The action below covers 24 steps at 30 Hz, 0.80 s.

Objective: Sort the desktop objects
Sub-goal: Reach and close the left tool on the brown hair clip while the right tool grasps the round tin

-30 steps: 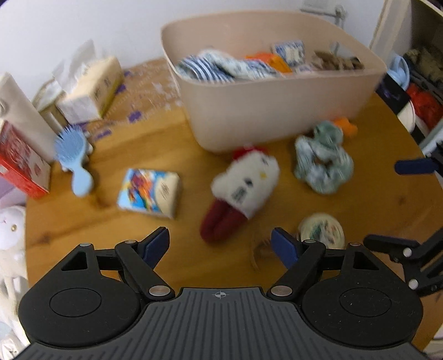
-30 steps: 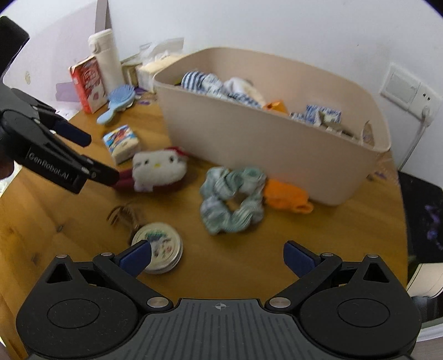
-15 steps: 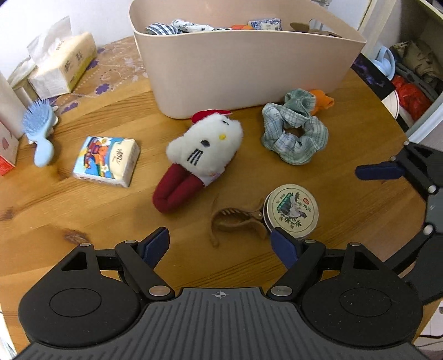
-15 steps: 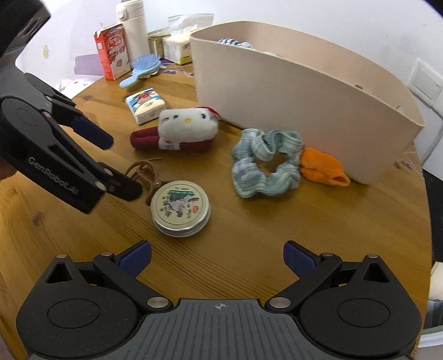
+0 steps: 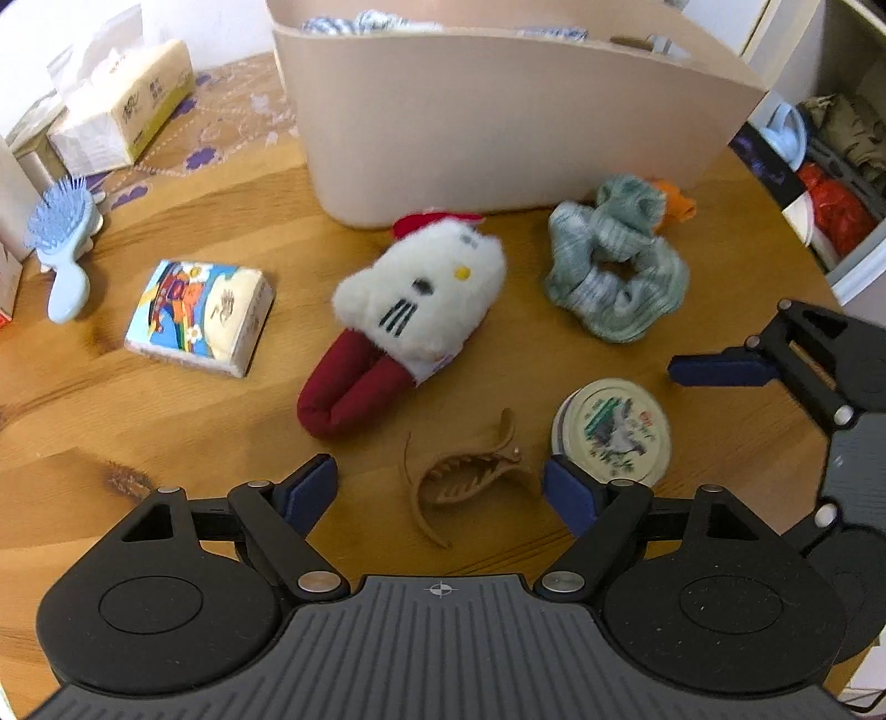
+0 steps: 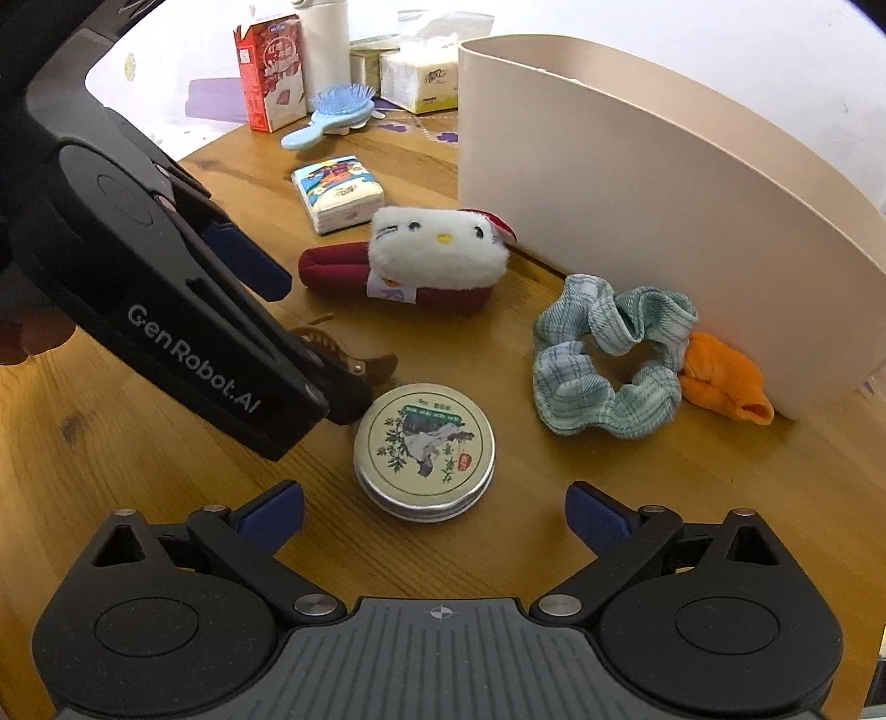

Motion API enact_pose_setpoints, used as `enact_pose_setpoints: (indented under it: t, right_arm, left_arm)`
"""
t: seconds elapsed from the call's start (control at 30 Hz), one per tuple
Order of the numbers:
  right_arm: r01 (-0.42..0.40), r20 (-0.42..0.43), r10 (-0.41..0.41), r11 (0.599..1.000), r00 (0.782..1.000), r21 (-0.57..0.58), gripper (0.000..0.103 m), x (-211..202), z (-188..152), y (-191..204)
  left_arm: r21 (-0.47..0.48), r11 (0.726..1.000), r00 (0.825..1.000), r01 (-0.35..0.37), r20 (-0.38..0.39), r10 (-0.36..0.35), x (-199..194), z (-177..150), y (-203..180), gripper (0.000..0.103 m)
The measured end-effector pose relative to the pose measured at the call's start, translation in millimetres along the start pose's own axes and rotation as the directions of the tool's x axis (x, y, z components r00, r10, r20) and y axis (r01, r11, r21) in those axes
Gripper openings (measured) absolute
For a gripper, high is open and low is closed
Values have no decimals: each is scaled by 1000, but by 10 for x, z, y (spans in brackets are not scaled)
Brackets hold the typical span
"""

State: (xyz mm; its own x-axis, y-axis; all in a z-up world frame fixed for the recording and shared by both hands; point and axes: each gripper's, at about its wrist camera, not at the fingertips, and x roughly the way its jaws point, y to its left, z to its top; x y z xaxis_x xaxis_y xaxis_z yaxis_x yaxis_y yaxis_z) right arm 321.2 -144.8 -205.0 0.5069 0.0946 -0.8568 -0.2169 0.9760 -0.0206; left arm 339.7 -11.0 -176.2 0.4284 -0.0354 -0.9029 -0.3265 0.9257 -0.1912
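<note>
On the wooden table a brown hair claw clip lies between the fingertips of my left gripper, which is open and not touching it. Beside the clip sits a round printed tin, just ahead of my right gripper. Its jaws are closing a little, still wide, with the pads clear of the tin. In the right wrist view, the left gripper reaches down over the clip. A white plush cat, a green scrunchie and an orange cloth item lie in front of the beige bin.
A small tissue pack, a blue hairbrush and a tissue box lie at the left. A red carton and a white flask stand at the back. The table's edge curves round at the right, with shelves beyond.
Both grippers have sunk toward the table. The clip now lies between the left fingertips and the tin sits closer to the right gripper, whose jaws have narrowed slightly.
</note>
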Motion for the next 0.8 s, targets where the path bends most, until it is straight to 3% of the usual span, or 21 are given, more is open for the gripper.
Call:
enact_pose_setpoints:
  t: [0.13,0.37,0.43,0.6,0.8]
  right_arm:
    - [-13,6,13,999,1000,29,93,26,10,-74]
    - [-18,46,16,999,999,33,78,4,14,-146]
    - [-24,53,22,999,998,34,74,-2,6,-155]
    - [-16,67,13,998,998,55,52,-34,-6,-174]
    - [-9,59,5,998,998,66,51,-46,-11,-166]
  left_arm:
    - [23,1000,1000,-18,24,18,-3,-28,-5,83]
    - [18,999,998,-28,53,27,-1,-27,0,82]
    - [30,999,997,-34,64,32,-9,-34,-19,77]
    - [54,998,995,-43,89,38,-51,-55,-62,56]
    - [31,998,996,-46,72,44,-79,-52,-73,55]
